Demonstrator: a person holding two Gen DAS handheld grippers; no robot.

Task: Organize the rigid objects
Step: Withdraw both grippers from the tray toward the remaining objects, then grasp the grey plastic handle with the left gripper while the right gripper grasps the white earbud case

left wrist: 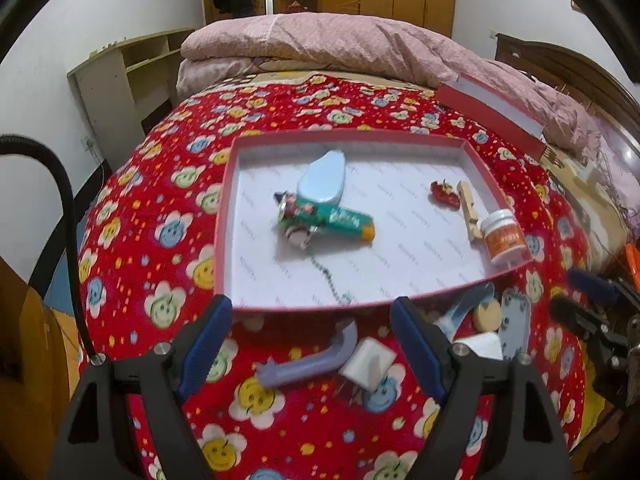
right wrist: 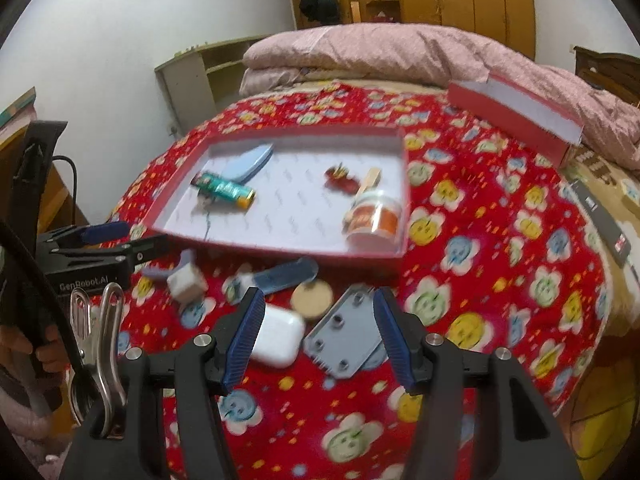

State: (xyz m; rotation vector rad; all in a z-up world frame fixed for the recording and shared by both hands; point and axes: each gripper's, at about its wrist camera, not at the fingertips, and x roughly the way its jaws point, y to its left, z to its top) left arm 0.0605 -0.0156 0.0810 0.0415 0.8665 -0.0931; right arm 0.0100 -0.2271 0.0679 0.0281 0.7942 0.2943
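A red-rimmed shallow box [left wrist: 224, 208] [right wrist: 403, 184] lies on the flowered bedspread. It holds a green tube [left wrist: 328, 218] [right wrist: 224, 191], a pale blue case [left wrist: 322, 178], a red trinket [left wrist: 444, 195], a wooden clothespin [left wrist: 469, 210] and a white-and-orange jar [left wrist: 503, 237] [right wrist: 374, 220]. My left gripper [left wrist: 312, 344] is open above a purple hook [left wrist: 304, 364] and a white cube [left wrist: 368, 364]. My right gripper [right wrist: 318, 340] is open over a grey plate [right wrist: 344, 338], beside a white earbud case [right wrist: 276, 334]. A wooden disc [right wrist: 311, 298] and a blue strip [right wrist: 280, 276] lie just beyond.
The box's lid [left wrist: 492, 114] [right wrist: 516, 120] leans near a folded pink quilt [left wrist: 320, 48] at the bed's far end. A shelf unit [left wrist: 120, 80] stands by the left wall. A metal clip [right wrist: 96, 344] hangs at the left of the right wrist view. A dark remote [right wrist: 604, 220] lies at right.
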